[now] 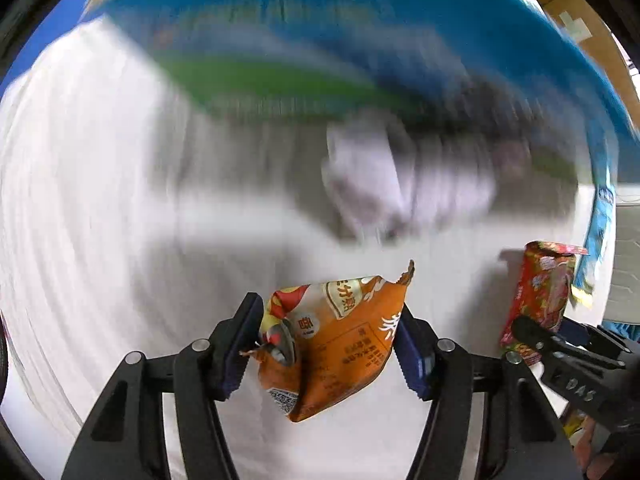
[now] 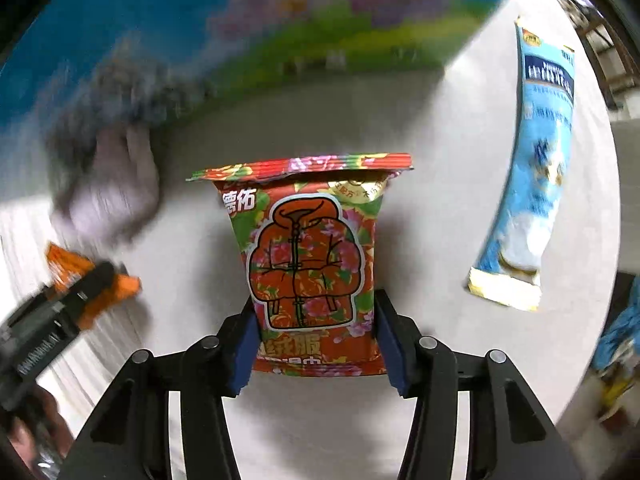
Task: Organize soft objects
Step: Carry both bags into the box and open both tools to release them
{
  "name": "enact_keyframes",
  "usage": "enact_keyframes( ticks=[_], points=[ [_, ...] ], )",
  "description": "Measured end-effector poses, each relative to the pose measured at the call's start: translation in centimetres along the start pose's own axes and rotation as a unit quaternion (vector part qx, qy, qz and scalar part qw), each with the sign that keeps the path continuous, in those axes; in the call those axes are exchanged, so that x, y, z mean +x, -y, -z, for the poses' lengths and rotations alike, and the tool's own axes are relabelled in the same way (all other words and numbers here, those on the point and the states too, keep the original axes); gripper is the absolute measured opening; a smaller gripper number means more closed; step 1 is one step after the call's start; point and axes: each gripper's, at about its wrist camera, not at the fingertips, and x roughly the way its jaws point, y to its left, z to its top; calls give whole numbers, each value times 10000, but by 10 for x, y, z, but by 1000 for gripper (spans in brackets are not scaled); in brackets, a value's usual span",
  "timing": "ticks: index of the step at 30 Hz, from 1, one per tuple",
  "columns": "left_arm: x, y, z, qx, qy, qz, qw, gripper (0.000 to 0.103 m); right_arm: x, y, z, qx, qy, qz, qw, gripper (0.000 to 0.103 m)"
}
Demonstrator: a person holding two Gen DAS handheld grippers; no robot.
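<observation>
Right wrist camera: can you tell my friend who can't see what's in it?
The right gripper squeezes a red flowery packet above a white table. A blue packet lies right; the left gripper holds an orange packet.

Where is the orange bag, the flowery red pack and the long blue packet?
orange bag (image 1: 340, 344): left wrist view, its middle.
flowery red pack (image 2: 306, 264): right wrist view, jacket drawing.
long blue packet (image 2: 532, 168): right wrist view, its middle.

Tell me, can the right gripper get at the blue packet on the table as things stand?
Probably not yet: the right gripper is shut on the red floral packet. The blue packet lies unobstructed on the white table.
</observation>
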Motion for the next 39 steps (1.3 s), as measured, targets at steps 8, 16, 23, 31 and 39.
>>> enact_keyframes(
  ticks=[8, 16, 23, 31, 39],
  points=[
    [26, 16, 53, -21, -256, -43, 9997, 60, 10, -6, 34, -655, -209, 456, 9966, 54],
    [34, 23, 72, -13, -75, -202, 9998, 60, 13, -28, 21, -608, -114, 653, 9959, 59],
    [29, 17, 65, -53, -20, -167, 9998, 56, 15, -31, 29, -656, -33, 685, 9955, 54],
    [-3, 15, 79, 4, 272, -34, 9996, 53, -12, -38, 52, -775, 123, 495, 9957, 49],
    [-67, 6, 105, 131, 854, 226, 9960, 53, -72, -43, 85, -931, 686, 238, 9930, 49]
  ],
)
